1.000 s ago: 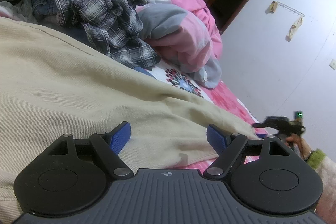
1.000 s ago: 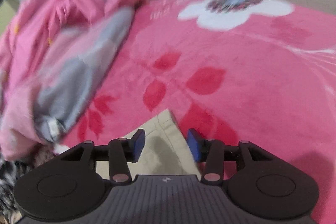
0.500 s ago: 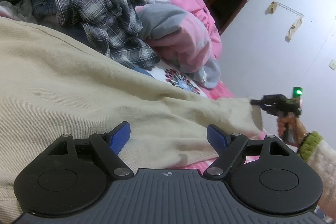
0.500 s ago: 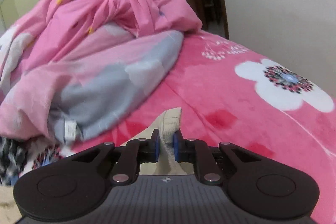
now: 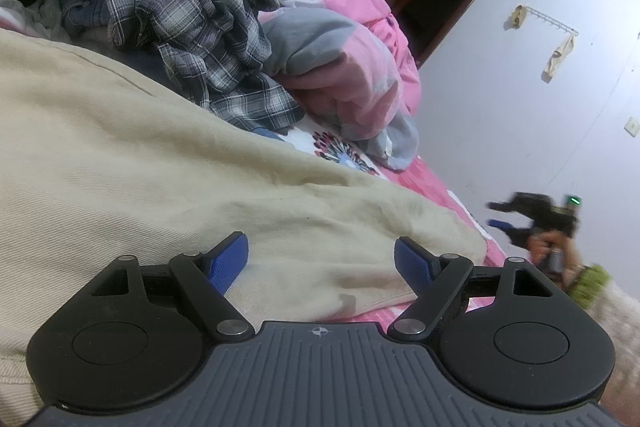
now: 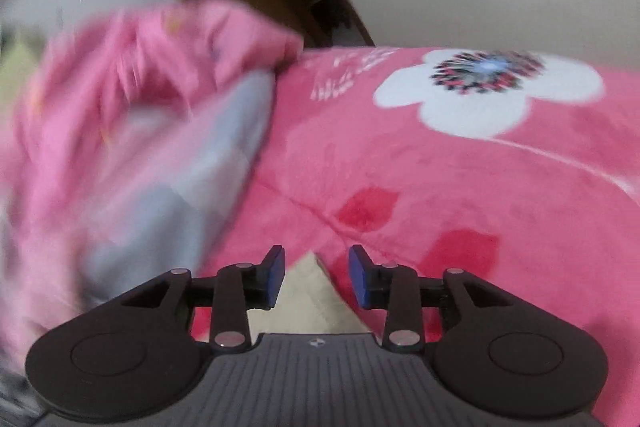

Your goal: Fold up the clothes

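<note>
One beige garment (image 5: pixel 168 163) on bedspread (image 6: pixel 440 187)

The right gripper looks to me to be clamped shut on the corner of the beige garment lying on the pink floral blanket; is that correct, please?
Not quite: the right gripper is not clamped. Its jaws have just been opening, and the right wrist view shows the blue pads standing clear of the beige garment, whose corner lies between them on the pink floral blanket.

black tool (image 5: pixel 321 263), blue pads (image 5: pixel 228 261), green cuff (image 5: pixel 591 282)
</note>
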`<state>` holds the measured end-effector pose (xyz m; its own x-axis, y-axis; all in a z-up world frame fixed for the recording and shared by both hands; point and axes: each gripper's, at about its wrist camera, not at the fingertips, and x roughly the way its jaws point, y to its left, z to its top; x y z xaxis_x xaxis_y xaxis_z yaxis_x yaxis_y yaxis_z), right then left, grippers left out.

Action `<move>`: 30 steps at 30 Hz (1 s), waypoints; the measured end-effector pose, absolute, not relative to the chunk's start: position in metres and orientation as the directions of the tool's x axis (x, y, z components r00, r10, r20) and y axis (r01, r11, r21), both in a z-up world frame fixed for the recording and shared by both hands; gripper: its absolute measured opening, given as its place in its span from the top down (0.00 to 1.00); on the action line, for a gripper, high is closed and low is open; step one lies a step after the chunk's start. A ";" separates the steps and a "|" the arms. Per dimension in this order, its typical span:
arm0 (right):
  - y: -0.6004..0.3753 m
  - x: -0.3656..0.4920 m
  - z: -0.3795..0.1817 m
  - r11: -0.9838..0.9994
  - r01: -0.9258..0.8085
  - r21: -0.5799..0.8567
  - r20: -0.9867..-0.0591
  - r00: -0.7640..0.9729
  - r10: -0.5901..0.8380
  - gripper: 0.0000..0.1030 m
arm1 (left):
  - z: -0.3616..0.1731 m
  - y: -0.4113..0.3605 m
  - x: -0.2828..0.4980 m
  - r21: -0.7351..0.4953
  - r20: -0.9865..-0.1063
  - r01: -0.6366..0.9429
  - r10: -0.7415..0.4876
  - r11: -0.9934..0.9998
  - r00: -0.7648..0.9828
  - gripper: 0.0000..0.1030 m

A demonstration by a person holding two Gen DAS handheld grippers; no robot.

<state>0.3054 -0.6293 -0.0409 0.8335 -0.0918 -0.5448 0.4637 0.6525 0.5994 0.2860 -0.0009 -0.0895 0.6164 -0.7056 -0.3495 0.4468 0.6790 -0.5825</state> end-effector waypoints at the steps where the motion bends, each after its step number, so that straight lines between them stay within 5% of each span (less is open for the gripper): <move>1: -0.635 0.291 -0.040 0.614 0.463 0.639 -0.540 0.839 -0.071 0.63 | -0.089 -0.001 0.286 -0.582 -0.350 0.447 -0.705 0.679 0.616 0.21; 7: -0.633 0.245 -0.073 0.528 0.512 0.677 -0.637 0.768 0.073 0.65 | -0.089 -0.001 0.286 -0.581 -0.353 0.445 -0.704 0.681 0.616 0.21; 11: -0.615 0.259 -0.084 0.580 0.488 0.652 -0.659 0.744 0.113 0.78 | -0.089 0.000 0.286 -0.582 -0.353 0.444 -0.704 0.681 0.616 0.21; 22: -0.565 0.302 -0.046 0.704 0.197 0.682 -0.484 0.844 0.233 0.80 | -0.089 0.000 0.286 -0.587 -0.349 0.443 -0.705 0.678 0.617 0.20; 26: -0.595 0.270 -0.054 0.600 0.286 0.747 -0.449 0.883 0.137 0.79 | -0.089 -0.001 0.286 -0.586 -0.350 0.442 -0.704 0.679 0.618 0.20; 30: -0.623 0.248 -0.071 0.512 0.461 0.725 -0.545 0.838 0.018 0.74 | -0.088 -0.002 0.286 -0.578 -0.359 0.441 -0.700 0.686 0.618 0.20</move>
<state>0.2480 -0.6232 -0.0711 0.8383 0.0178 -0.5449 0.4605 0.5120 0.7251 0.2865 -0.0021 -0.0884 0.6178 -0.6997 -0.3588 0.4413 0.6861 -0.5783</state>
